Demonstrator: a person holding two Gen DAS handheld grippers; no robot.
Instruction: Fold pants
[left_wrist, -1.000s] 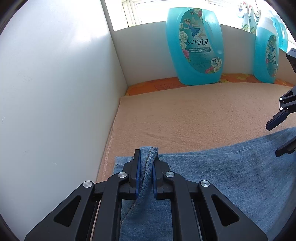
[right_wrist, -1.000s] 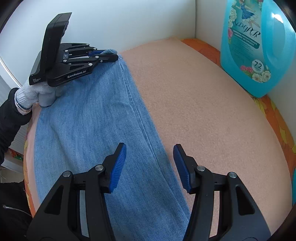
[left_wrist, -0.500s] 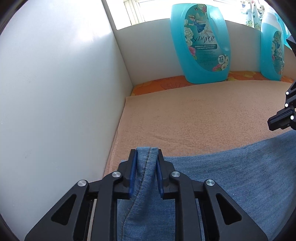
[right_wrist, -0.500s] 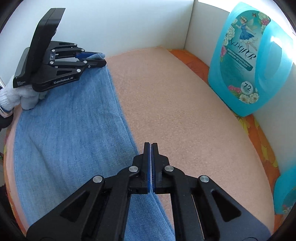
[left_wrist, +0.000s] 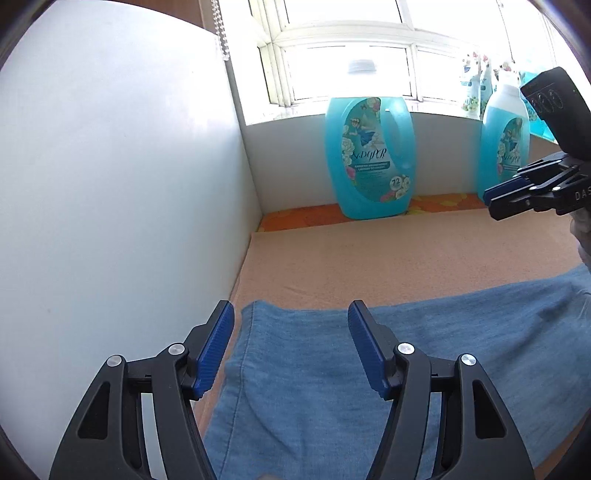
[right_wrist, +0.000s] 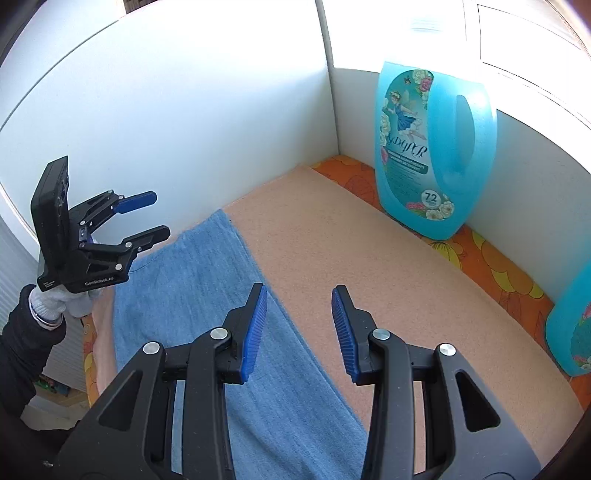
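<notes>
Blue jeans (left_wrist: 332, 369) lie flat and folded in a long strip on a peach blanket (left_wrist: 406, 258). My left gripper (left_wrist: 290, 314) hangs above their end near the white wall, its jaws opening, nothing between its blue pads (left_wrist: 214, 347). From the right wrist view the same left gripper (right_wrist: 159, 216) is raised clear of the jeans (right_wrist: 192, 288), held by a white-gloved hand (right_wrist: 55, 302). My right gripper (right_wrist: 300, 295) hovers over the jeans' long edge, its jaws opening too, with nothing in them. In the left wrist view the right gripper (left_wrist: 495, 199) sits at the right edge.
Two large turquoise detergent bottles (left_wrist: 369, 158) (left_wrist: 504, 147) stand against the low back wall under a window. A tall white wall (left_wrist: 129, 203) closes the left side. An orange flowered cloth (right_wrist: 480, 254) shows beyond the blanket (right_wrist: 369, 277).
The left gripper let go of the jeans' corner, opened and rose. The right gripper closed, then reopened and lifted. The jeans now lie flat.
</notes>
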